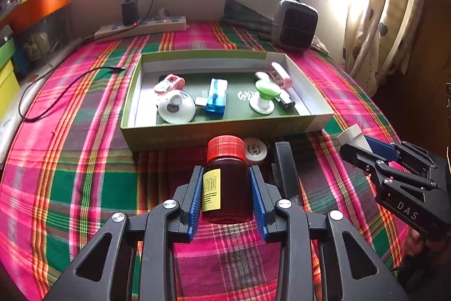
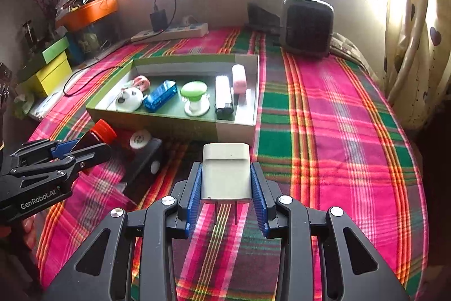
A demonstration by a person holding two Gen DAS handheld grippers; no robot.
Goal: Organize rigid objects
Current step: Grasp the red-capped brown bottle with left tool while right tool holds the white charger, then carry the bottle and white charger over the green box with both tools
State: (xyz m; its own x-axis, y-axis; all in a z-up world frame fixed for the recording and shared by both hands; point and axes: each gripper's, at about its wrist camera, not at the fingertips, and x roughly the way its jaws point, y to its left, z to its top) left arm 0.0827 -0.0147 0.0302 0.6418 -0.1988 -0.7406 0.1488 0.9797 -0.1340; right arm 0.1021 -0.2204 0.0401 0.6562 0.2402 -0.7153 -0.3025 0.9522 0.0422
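Both tongs are loaded and short of the green cardboard box at centre frame. The left tongs are clamped on a red-capped jar with a yellow label too blurred to read; the right tongs are clamped on a white plug adapter. Next, I judge, each carries forward over the near wall to release inside. The arms read "DAS" and "GenRobot.AI".
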